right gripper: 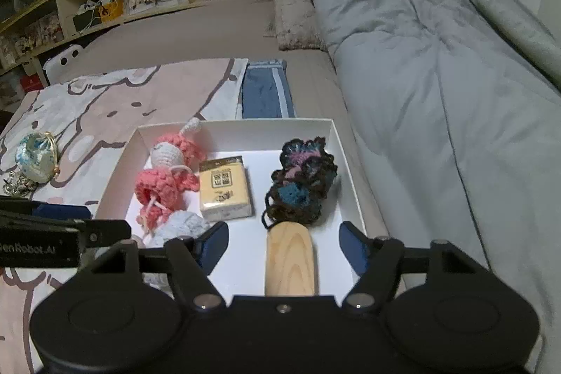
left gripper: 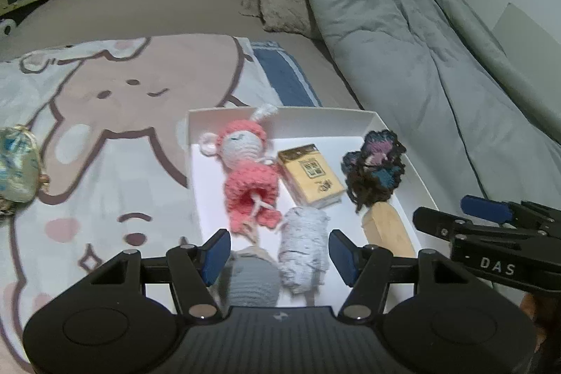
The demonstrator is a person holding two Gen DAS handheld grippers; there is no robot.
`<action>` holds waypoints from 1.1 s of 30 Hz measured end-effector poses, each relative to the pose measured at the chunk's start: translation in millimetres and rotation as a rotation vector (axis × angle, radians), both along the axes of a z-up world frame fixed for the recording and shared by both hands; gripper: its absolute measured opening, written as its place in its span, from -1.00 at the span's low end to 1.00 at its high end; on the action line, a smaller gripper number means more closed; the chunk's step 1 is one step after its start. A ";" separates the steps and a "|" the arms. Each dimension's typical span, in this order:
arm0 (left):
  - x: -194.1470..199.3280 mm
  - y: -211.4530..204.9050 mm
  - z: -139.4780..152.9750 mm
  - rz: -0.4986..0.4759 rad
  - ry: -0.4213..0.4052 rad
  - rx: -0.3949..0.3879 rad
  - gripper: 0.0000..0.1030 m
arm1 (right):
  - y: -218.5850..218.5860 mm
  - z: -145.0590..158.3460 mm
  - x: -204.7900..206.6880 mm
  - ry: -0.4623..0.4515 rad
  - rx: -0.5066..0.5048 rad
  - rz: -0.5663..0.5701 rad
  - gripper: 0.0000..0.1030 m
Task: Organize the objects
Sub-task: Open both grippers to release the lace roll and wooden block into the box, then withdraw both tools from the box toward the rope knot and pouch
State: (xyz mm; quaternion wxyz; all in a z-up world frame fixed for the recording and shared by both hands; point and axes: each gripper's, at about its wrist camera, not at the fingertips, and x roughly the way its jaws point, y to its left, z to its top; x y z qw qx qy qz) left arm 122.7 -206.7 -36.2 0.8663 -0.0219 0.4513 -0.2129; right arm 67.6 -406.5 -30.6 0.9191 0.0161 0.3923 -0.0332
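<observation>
Box [right gripper: 342, 142] sits white and shallow on the cartoon blanket [left gripper: 105, 163] on the bed, and it's already pretty full. Inside: one pink crochet doll [left gripper: 249, 170], one yellow card pack [left gripper: 310, 176], one dark crochet flower piece [right gripper: 303, 181], one wooden handle [right gripper: 289, 260], one pale blue-white knit roll [left gripper: 303, 249] and one grey knit thing [left gripper: 252, 283] right at the near edge. So six items in the box, one of each.

Left gripper [left gripper: 278, 255] hangs over the near end with its jaws spread wide, holding nothing, the knit roll and the grey piece between its blue pads. Right gripper [right gripper: 284, 246] is likewise wide open and empty, straddling the wooden handle.

Still outside: one blue-patterned drawstring pouch [right gripper: 35, 160] out on the blanket well to the left, with something small and metallic next to it that's too blurry to name.

Stuff that could go wrong, just guessing: the knit bits are soft and packed close, so a pinch might snag the doll's loose strings and drag two things at once. The box looks light, so a sideways nudge could slide it on the blanket. The round handle may roll off the pads.
</observation>
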 end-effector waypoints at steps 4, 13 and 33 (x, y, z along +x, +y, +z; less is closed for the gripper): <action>-2.9 13.3 8.1 0.018 -0.016 0.009 0.21 | 9.3 7.8 -5.9 -0.021 -0.005 0.014 0.42; -18.9 38.9 20.5 0.047 -0.032 0.026 0.22 | 24.3 20.0 -20.1 -0.042 -0.001 0.002 0.48; -53.8 83.5 39.2 0.073 -0.107 0.047 1.00 | 45.2 42.4 -64.3 -0.104 -0.053 -0.035 0.99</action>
